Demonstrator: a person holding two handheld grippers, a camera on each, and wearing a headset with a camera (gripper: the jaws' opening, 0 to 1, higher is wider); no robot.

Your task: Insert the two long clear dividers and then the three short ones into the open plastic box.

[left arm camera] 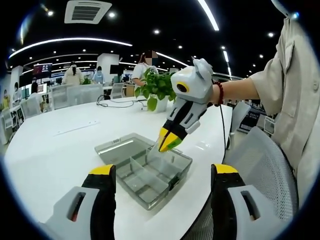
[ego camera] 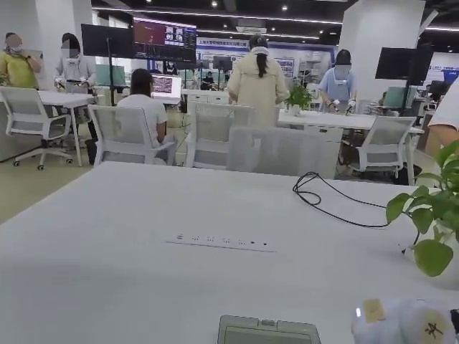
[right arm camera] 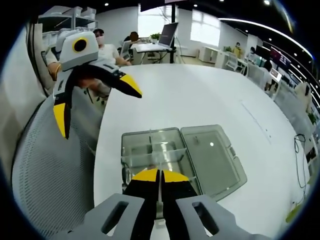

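Observation:
The open clear plastic box (left arm camera: 150, 180) lies near the table's edge, its lid (left arm camera: 116, 146) folded flat beside it. Clear dividers stand in the box (right arm camera: 150, 150) and split it into compartments. My right gripper (right arm camera: 160, 176) hangs just above the box's near wall, shut on a thin clear divider that points down into the box. In the left gripper view the right gripper (left arm camera: 167, 142) comes in from the right, its yellow tips over the box. My left gripper (left arm camera: 164, 170) is open and holds nothing; the left gripper (right arm camera: 95, 102) hovers off the table's edge, over a chair.
A potted plant (left arm camera: 157, 90) and a black cable (ego camera: 337, 197) sit on the white table (ego camera: 143, 236), with a flush socket strip (ego camera: 221, 241) at its middle. The box lid (ego camera: 269, 331) peeks in at the head view's bottom. A mesh chair (right arm camera: 55, 180) stands beside the table; people work behind.

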